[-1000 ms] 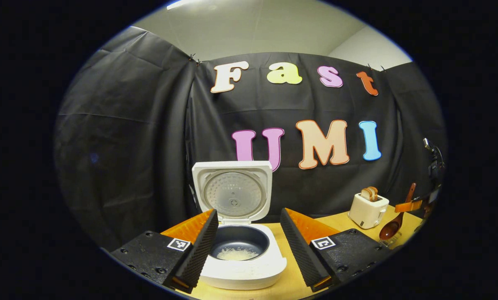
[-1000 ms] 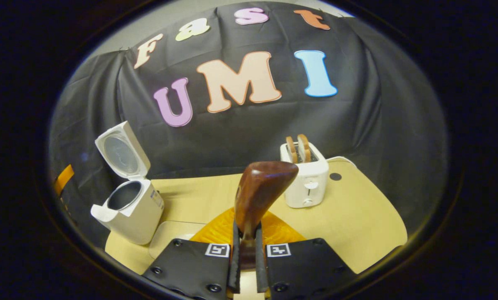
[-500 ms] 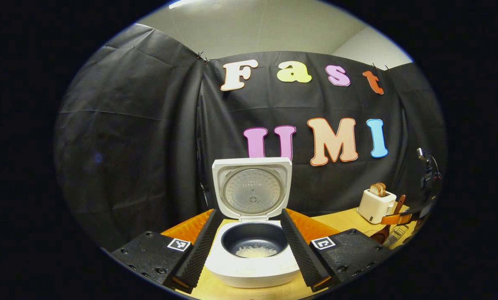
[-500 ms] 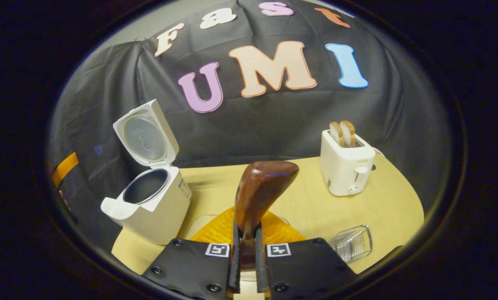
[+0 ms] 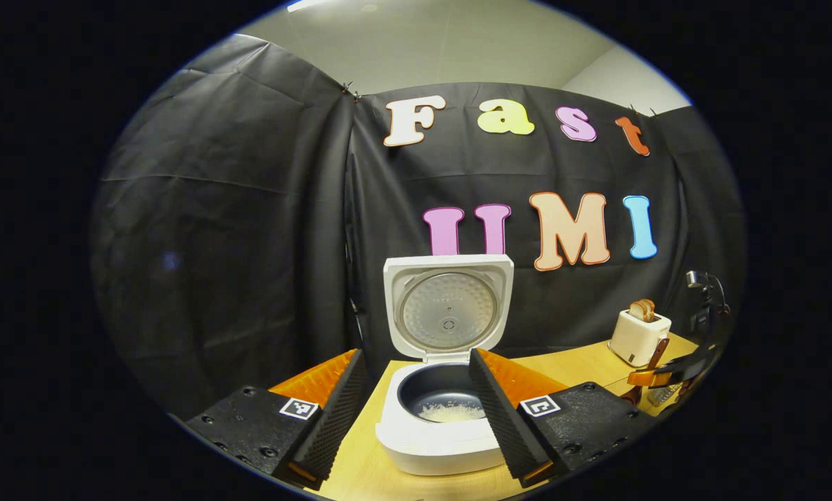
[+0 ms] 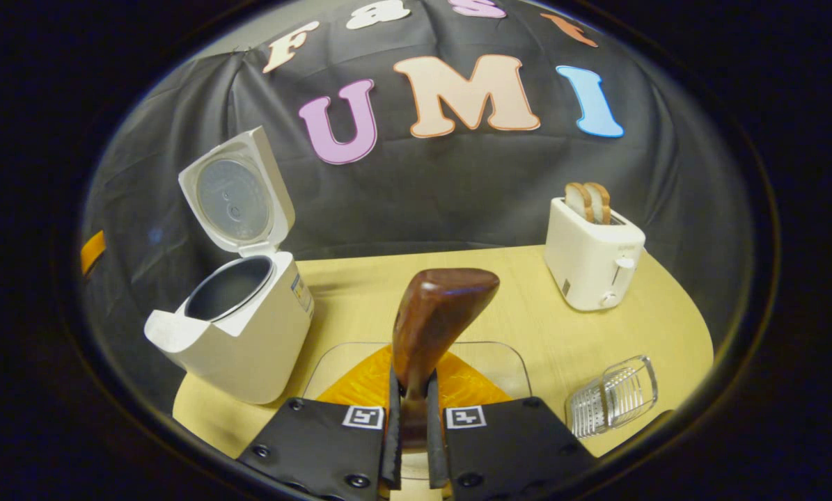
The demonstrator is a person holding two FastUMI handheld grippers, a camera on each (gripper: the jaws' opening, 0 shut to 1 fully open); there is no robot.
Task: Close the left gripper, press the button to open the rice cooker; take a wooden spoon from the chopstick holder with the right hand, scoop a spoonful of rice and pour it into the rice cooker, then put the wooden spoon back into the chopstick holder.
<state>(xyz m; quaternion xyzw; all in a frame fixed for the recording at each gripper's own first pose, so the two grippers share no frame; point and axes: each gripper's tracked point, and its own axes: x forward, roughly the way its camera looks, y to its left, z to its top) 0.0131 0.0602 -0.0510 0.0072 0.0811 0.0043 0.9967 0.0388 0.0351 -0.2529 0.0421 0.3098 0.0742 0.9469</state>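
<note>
Rice cooker [image 5: 443, 417] stands on the pale wooden surface [image 5: 360, 473] with its lid [image 5: 448, 309] raised upright behind the pot, and a small heap of white rice [image 5: 452, 413] lies at the bottom of the dark inner pot. The left tongs [image 5: 412, 410] are held level and low in front of the cooker, wide open and with nothing between the fingers; the cooker shows in the gap, nearer to the right finger, which covers a part of its rim. In the right gripper view the right tongs [image 6: 411, 417] are closed tight on the handle of the wooden spoon [image 6: 435, 323], both fingers pressing on it, and the spoon bowl rises forward and up from the fingertips, its rounded back turned to the camera. These tongs point forward over the surface [image 6: 527, 320] and are tilted a little down, above a clear shallow tray [image 6: 506, 362] that lies just in front of them. The rice cooker [image 6: 238, 327] is to the left of the spoon and well apart from it. A clear chopstick holder [image 6: 614, 395] lies at the near right of the surface, beside the right finger. A white toaster [image 6: 592, 257] with two slices of bread stands farther back on the right. In the left gripper view the right tongs [image 5: 656, 376] appear small at the far right edge, near the toaster [image 5: 638, 335].
</note>
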